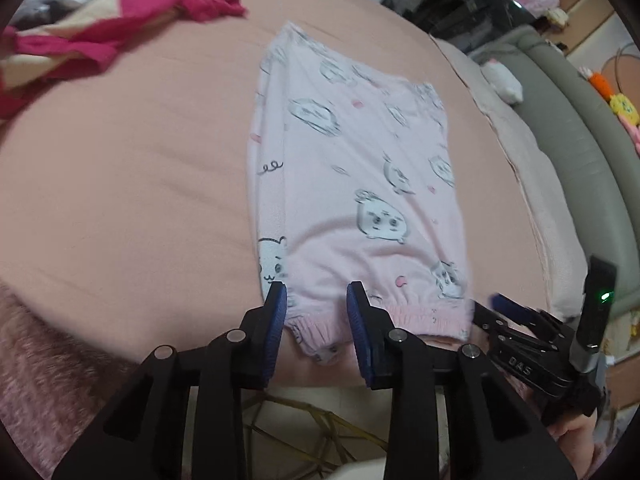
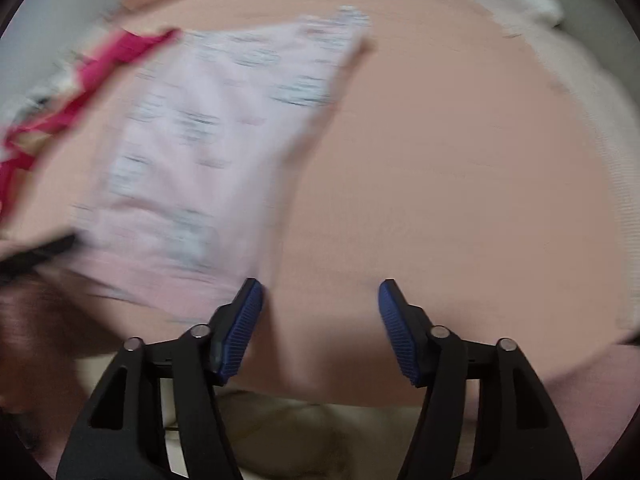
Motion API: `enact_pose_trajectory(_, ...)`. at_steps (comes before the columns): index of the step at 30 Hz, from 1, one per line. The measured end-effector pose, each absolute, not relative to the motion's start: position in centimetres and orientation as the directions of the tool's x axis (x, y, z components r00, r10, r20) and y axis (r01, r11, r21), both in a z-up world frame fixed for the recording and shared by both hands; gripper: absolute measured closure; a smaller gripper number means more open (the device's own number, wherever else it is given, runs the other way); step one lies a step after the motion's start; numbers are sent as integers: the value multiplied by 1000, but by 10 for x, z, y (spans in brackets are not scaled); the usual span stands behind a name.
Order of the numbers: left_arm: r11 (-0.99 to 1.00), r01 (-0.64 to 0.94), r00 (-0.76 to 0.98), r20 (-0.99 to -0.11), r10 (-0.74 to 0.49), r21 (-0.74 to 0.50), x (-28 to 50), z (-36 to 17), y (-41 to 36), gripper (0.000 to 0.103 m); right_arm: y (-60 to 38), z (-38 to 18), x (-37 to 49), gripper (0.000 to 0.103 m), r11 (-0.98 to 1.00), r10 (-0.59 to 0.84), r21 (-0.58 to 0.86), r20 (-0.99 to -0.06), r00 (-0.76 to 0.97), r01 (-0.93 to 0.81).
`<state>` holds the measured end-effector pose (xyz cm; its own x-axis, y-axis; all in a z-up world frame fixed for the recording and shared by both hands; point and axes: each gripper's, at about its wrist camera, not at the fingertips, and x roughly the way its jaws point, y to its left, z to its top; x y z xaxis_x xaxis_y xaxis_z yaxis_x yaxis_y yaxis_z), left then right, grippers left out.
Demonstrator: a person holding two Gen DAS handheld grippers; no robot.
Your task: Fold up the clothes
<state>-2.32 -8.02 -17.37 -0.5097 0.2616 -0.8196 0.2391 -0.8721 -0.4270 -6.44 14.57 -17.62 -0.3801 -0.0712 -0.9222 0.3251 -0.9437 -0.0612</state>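
Pale pink pyjama trousers (image 1: 352,184) printed with cartoon animals lie folded lengthwise on the pink bed sheet (image 1: 120,168), the elastic waistband nearest me. My left gripper (image 1: 316,292) stands open over the waistband's left part, its blue pads either side of the cloth edge. In the left wrist view the right gripper (image 1: 500,308) shows at the waistband's right corner. In the blurred right wrist view the trousers (image 2: 208,152) lie to the left and my right gripper (image 2: 320,288) is open over bare sheet (image 2: 460,180) just right of them.
A heap of magenta and cream clothes (image 1: 92,36) lies at the bed's far left. A grey padded bed frame (image 1: 572,132) and a small white soft toy (image 1: 504,80) line the right side. Dark furniture (image 1: 472,0) stands beyond. A fuzzy pink blanket (image 1: 48,360) lies near left.
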Motion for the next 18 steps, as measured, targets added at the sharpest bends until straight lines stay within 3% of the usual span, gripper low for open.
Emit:
enact_pose_trajectory(4,-815,261,-584,-757,294,-518,-14,-168,-97,70,167,-170,-61,44,-951,-228,125,-903,-365,284)
enact_pose_trajectory(9,-836,261,-568,-777,272,-484,-19,-171,-92,70,155,-162,-56,44,-913,-344,215,-862,-373,346)
enact_pose_trajectory(14,-841,222,-538,-781,316,-493,-20,-175,-82,70,140,-155,-48,44,-912,-301,149,-875,-379,381)
enact_pose_trajectory(18,-834,199,-545,-765,343,-515,-18,-171,-77,60,132,-146,-42,43,-917,-241,72,-884,-401,393)
